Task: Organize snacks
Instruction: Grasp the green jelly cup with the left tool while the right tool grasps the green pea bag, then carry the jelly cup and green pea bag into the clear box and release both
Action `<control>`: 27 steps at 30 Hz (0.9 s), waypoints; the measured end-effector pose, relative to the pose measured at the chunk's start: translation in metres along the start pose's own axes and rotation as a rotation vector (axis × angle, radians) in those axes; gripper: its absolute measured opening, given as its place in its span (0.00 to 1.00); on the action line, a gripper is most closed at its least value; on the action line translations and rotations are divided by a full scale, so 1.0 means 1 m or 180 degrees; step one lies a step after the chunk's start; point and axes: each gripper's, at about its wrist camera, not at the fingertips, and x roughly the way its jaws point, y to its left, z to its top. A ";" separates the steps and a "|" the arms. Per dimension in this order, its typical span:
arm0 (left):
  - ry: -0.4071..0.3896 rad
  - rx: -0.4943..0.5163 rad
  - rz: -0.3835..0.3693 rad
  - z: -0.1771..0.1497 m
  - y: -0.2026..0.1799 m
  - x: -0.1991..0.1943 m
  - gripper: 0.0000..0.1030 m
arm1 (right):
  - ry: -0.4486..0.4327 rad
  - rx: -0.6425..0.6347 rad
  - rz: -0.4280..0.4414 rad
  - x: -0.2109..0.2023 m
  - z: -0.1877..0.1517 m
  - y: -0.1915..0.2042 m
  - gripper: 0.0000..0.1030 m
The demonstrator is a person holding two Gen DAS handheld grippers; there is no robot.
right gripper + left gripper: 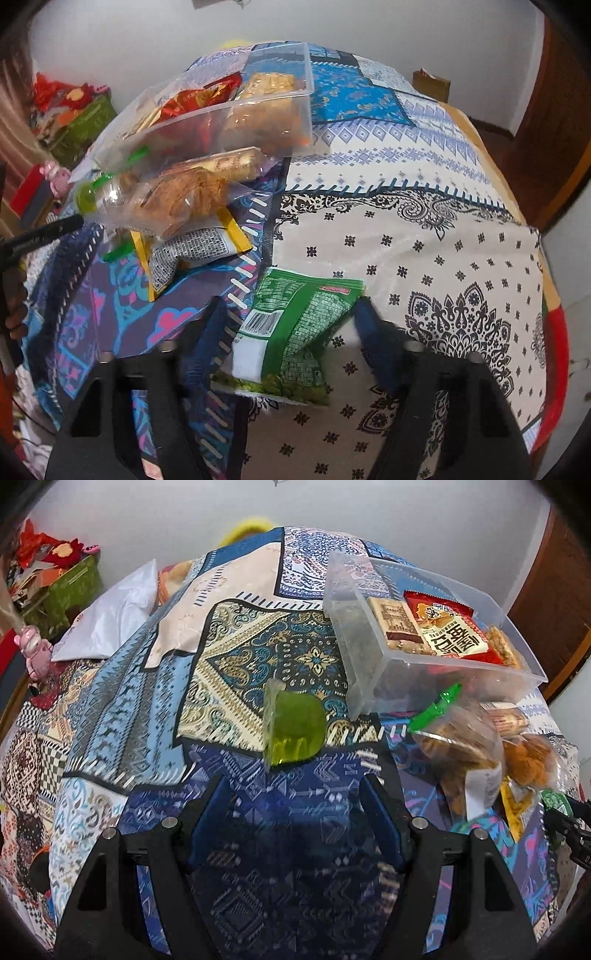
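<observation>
Snacks lie partly sorted: the clear plastic bin point(436, 657) at about 1 o'clock in the left wrist view already holds a red packet point(448, 627) and some biscuits, while a clear bag of fried pieces point(177, 195), a yellow-edged packet point(195, 251) and others rest on the patterned cloth point(236, 657) over the bench, just beside the bin. The left claw point(291, 819) is spread wide and empty, with a green jelly cup point(295, 731) lying on its side at 12 o'clock, just ahead of the fingertips. The right claw point(291, 332) is also spread, straddling a green snack bag point(291, 332) that sits crumpled between its fingers without being pinched, as far as I can tell. The jelly cup looks smooth and rounded, so a squeeze off centre would likely squirt it away or roll it across the cloth. The green bag is puffy and slick; closing on a loose corner could let it slip or sag out when lifted. Loose cloth could also catch under a fingertip.
</observation>
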 end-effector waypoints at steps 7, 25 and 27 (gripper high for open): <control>-0.0054 -0.0021 0.0114 0.019 -0.002 0.023 0.70 | -0.0140 0.0098 0.0071 0.001 0.008 -0.005 0.36; -0.0270 -0.0001 0.0013 0.026 -0.007 0.001 0.40 | -0.0668 0.0179 0.0193 -0.028 0.067 -0.015 0.36; -0.0364 0.0013 -0.0023 0.030 -0.009 -0.014 0.40 | -0.0740 0.0169 0.0183 -0.034 0.073 -0.015 0.36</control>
